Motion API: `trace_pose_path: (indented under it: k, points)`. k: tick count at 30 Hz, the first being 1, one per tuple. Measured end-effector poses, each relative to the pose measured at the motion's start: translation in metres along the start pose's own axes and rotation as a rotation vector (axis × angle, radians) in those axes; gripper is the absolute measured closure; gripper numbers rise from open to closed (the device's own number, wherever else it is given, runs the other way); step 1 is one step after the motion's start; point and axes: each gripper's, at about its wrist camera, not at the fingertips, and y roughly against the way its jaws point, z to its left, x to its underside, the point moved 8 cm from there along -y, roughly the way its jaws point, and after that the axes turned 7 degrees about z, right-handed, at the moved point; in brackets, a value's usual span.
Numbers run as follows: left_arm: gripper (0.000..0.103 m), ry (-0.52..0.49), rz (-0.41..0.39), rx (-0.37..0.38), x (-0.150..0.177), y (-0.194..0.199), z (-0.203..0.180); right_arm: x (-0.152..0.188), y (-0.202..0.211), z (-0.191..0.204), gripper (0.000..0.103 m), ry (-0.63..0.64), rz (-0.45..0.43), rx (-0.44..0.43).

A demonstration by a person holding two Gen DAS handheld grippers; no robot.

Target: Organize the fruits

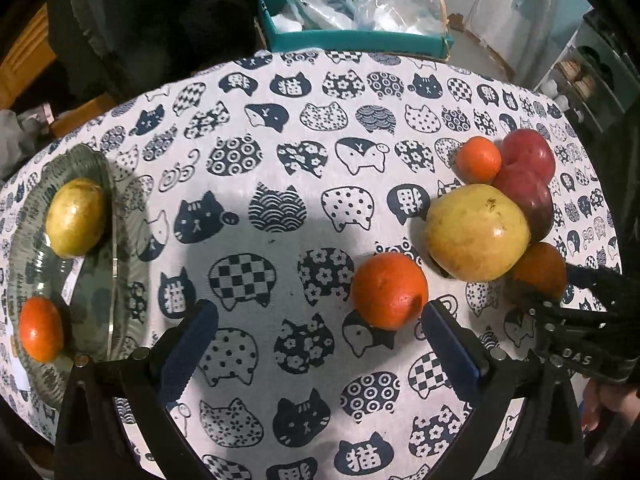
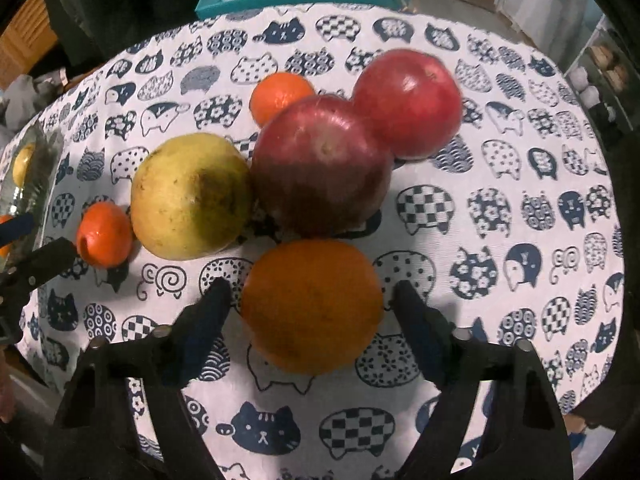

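Note:
On the cat-print tablecloth (image 1: 280, 168) lies a cluster of fruit: a big yellow-green fruit (image 1: 476, 232), two red apples (image 1: 528, 156), a small mandarin (image 1: 478, 159) and a large orange (image 2: 312, 304). My right gripper (image 2: 314, 296) points down over that orange, which sits between the fingers with a thin gap on each side; it is open. My left gripper (image 1: 320, 320) is open over bare cloth, and another mandarin (image 1: 390, 290) lies just ahead of its right finger (image 1: 452, 344). At the left, a glass plate (image 1: 120, 280) holds a yellow-green fruit (image 1: 76, 222) and a mandarin (image 1: 40, 328).
A teal box (image 1: 360, 40) with plastic bags stands beyond the table's far edge. A wooden chair (image 1: 24, 64) and dark clothing are at the back left, and shelves (image 1: 584, 76) at the right. The right gripper's black body (image 1: 580, 320) is close beside the left one.

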Motion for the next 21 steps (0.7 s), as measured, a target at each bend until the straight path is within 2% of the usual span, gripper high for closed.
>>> trace_pose_path:
  k: [3,11,17,19,21]
  points:
    - [0.001,-0.006,0.008,0.008,-0.001,-0.006,-0.004,0.002,-0.010,0.001,0.037,0.007,0.020,0.009]
    - [0.001,-0.036,0.020,0.025,-0.003,-0.019,-0.022,0.004,0.000,-0.009,0.039,0.002,-0.027,0.034]
    - [0.019,-0.078,0.050,0.017,-0.001,-0.035,-0.038,0.000,0.017,-0.027,0.039,-0.068,-0.065,0.017]
    - [0.020,-0.091,0.040,0.006,-0.002,-0.036,-0.040,-0.001,0.021,-0.032,0.039,-0.080,-0.074,0.014]
    - [0.029,-0.099,0.041,0.005,-0.004,-0.038,-0.043,-0.001,0.023,-0.037,0.039,-0.095,-0.081,0.012]
